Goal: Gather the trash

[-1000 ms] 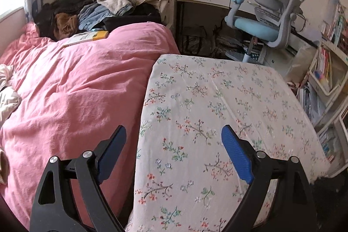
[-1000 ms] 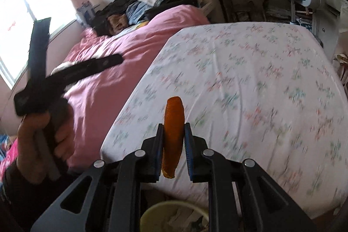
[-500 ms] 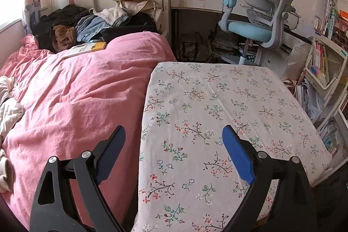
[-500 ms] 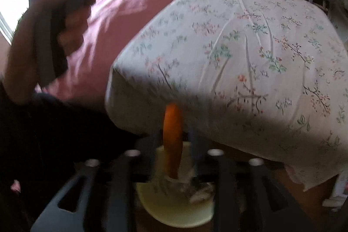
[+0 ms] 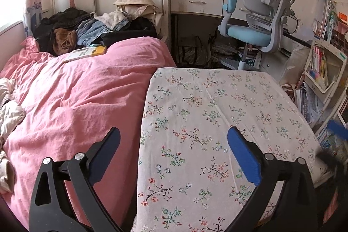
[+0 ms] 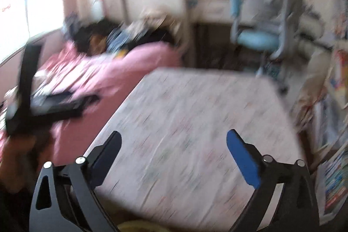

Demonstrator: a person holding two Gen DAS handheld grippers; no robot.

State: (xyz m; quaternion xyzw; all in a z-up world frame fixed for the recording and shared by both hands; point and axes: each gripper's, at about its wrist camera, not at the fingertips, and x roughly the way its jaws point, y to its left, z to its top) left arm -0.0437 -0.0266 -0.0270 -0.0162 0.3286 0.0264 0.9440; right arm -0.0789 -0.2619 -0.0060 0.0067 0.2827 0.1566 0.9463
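Note:
My left gripper (image 5: 174, 134) hovers over the near edge of the floral-cloth table (image 5: 206, 105), its jaws opening wide with nothing between them. My right gripper (image 6: 174, 135) is over the same table (image 6: 184, 119) in a blurred view. Its jaws are also opening and nothing is held. The rim of a pale yellow bin (image 6: 134, 226) peeks in at the bottom edge, below the table's front. No trash piece shows on the cloth in either view. One blurred blue pad (image 5: 337, 132) of the right gripper shows at the right edge of the left wrist view.
A pink bed (image 5: 76, 101) adjoins the table on the left, with a clothes pile (image 5: 91, 32) and a yellow book (image 5: 87, 53) at its far end. A blue-grey desk chair (image 5: 256, 25) and desk stand behind. Bookshelves (image 5: 322, 66) crowd the right side.
The right gripper let go of the orange peel over the yellow bin, opened wide and rose back above the table. The left gripper widened slightly and stayed in place.

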